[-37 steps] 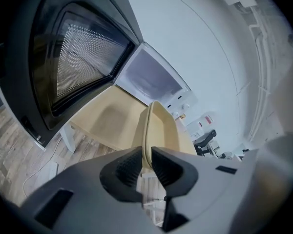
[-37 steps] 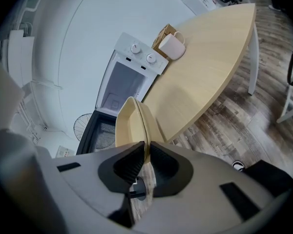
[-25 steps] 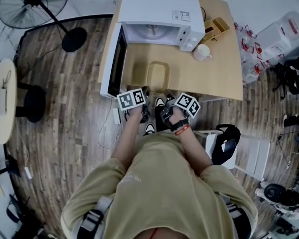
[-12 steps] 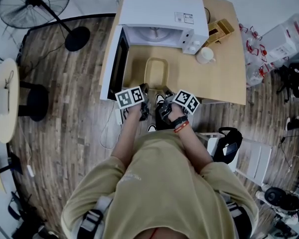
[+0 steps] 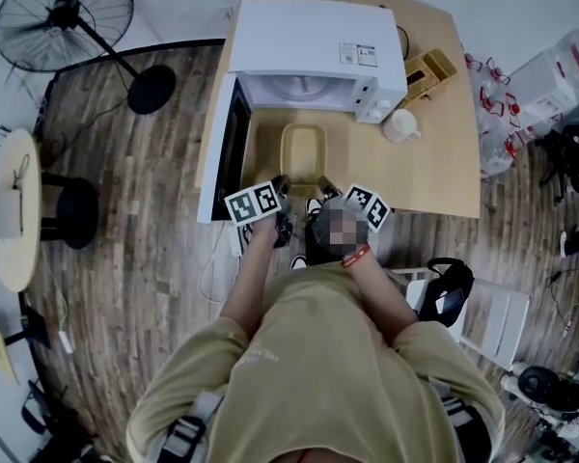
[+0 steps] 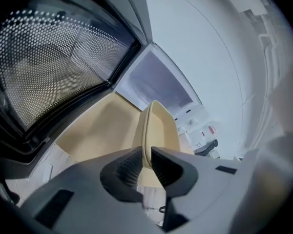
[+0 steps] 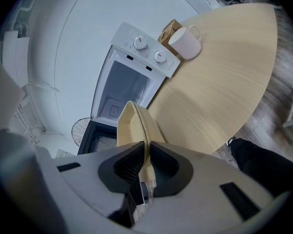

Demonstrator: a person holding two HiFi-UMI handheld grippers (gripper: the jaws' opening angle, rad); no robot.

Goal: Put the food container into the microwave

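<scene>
Overhead, in the head view, you are holding the pale yellow rectangular plastic food container (image 5: 303,152) by its near rim, with the left gripper (image 5: 282,183) at the near left corner and the right gripper (image 5: 326,187) at the near right corner. The container is lying over the light wooden table (image 5: 444,167), just in front of the cavity of the white box-shaped microwave (image 5: 314,37). The dark-windowed microwave door (image 5: 230,138) is standing swung out to the left. A white ceramic mug (image 5: 402,124) is sitting to the right of the microwave, near a small tan wooden box (image 5: 430,67). A black pedestal fan (image 5: 63,17) is standing on the plank floor at upper left.

Next, in the left gripper view, the left gripper (image 6: 145,161) is pinching the thin container rim (image 6: 158,128) between its ribbed pads. The perforated door window (image 6: 53,67) is filling the left side, and the microwave cavity (image 6: 158,79) is lying beyond the container.

Finally, in the right gripper view, the right gripper (image 7: 147,162) is likewise clamping the container rim (image 7: 132,123). The open microwave (image 7: 124,89) is facing the container's far end, while the mug (image 7: 185,43) and the wooden box (image 7: 170,32) are resting on the table (image 7: 224,82) beside its two control knobs (image 7: 139,44).
</scene>
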